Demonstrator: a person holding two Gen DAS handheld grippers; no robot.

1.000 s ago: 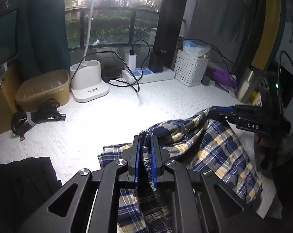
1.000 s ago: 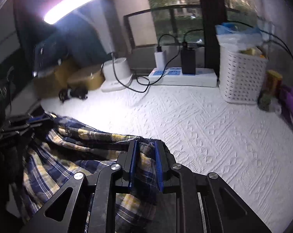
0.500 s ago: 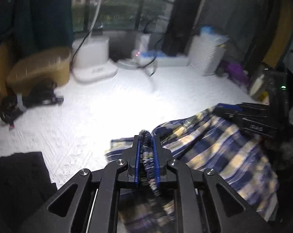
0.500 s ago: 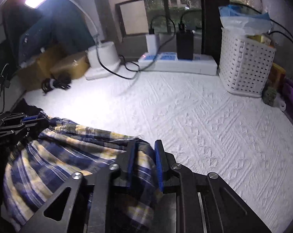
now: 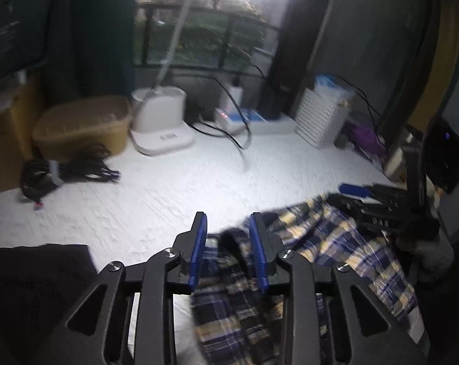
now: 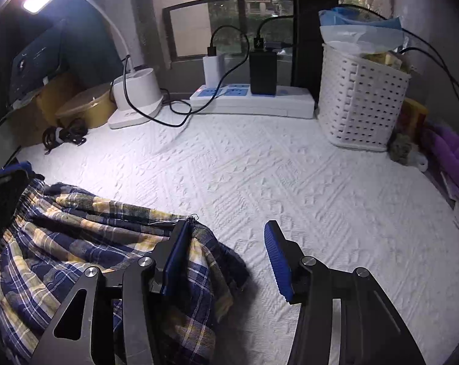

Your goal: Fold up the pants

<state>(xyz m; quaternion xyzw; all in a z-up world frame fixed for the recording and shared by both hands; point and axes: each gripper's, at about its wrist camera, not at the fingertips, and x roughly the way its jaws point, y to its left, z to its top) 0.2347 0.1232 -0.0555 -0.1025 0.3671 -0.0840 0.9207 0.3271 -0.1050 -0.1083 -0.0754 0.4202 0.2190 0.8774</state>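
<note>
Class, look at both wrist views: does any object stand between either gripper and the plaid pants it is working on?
Nothing visible does. The plaid pants lie on the white quilted cover right at both grippers. Cloth sits between the opening jaws of the left gripper; the opening right gripper has cloth against its left finger.

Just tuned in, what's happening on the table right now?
A person with a gripper in each hand is folding plaid pants on a white cloth-covered table. Both grippers are letting go: the left gripper has its jaws opening with a bunched edge of the pants loose between them, and the right gripper is opening too, the cloth draped against its left finger only. The pants lie rumpled, not yet a neat fold.
</note>
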